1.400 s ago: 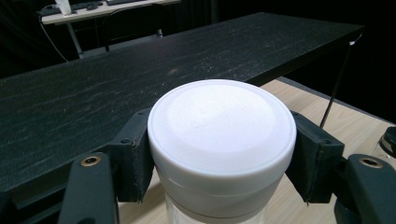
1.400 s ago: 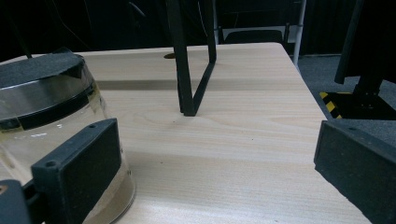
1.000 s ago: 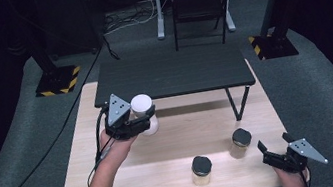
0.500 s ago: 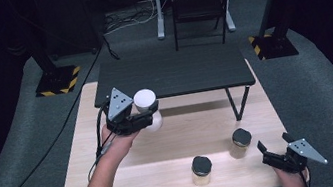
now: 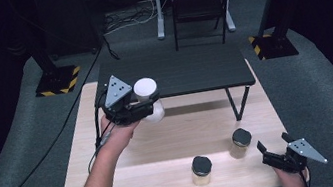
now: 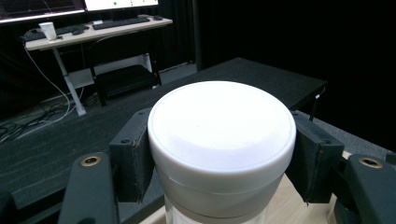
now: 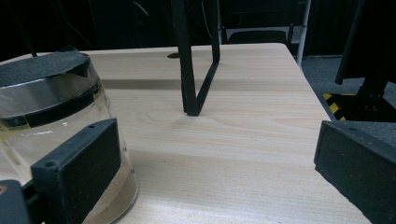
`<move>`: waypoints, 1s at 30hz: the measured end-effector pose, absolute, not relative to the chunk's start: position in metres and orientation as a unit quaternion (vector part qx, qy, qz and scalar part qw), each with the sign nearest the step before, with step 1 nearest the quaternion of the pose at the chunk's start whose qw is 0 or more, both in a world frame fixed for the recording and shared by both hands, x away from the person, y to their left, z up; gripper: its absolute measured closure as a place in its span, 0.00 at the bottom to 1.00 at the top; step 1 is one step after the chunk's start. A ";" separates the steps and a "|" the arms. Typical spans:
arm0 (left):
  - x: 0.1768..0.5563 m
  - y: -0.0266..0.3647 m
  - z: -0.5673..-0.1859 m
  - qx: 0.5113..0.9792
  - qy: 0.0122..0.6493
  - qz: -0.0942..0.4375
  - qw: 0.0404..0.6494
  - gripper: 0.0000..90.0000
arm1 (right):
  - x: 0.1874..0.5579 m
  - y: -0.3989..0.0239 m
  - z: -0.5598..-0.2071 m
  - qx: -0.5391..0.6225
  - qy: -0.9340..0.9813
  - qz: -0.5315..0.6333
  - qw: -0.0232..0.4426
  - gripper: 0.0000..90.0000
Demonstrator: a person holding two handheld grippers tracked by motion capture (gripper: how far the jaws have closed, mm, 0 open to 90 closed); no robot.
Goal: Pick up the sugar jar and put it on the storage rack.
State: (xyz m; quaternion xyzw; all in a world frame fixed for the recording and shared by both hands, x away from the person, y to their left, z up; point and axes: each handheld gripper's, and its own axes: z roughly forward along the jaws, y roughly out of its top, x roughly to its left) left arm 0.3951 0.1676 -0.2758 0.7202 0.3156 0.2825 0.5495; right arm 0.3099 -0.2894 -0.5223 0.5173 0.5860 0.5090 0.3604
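While gripped: jar [image 6: 219,140] between tongs [image 6: 219,158]

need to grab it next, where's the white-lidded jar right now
In the high view the white-lidded jar is clamped in the left gripper, above the wooden table's far left, beside the black shelf.

A white lid [image 6: 222,121] tops the jar [image 5: 151,107] in the black left gripper [image 5: 149,107], whose top plate is grey. The body under the lid looks clear, perhaps frosted. Two glass jars [image 5: 202,170] [image 5: 240,143] wear black lids, their contents pale tan. The table [image 5: 132,180] is light wood; the raised shelf [image 5: 191,72] is black. The right gripper [image 5: 268,156] is black too. Floor stands [image 5: 57,82] carry yellow-and-black stripes.
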 end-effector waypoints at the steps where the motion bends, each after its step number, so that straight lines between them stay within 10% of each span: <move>1: 0.395 0.167 -0.274 0.719 0.316 0.283 0.551 0.37 | 0.310 -0.289 -0.522 0.517 0.586 0.509 0.360 0.00; 30: 0.398 0.141 -0.243 0.705 0.306 0.307 0.562 0.37 | 0.309 -0.290 -0.522 0.520 0.580 0.512 0.361 0.00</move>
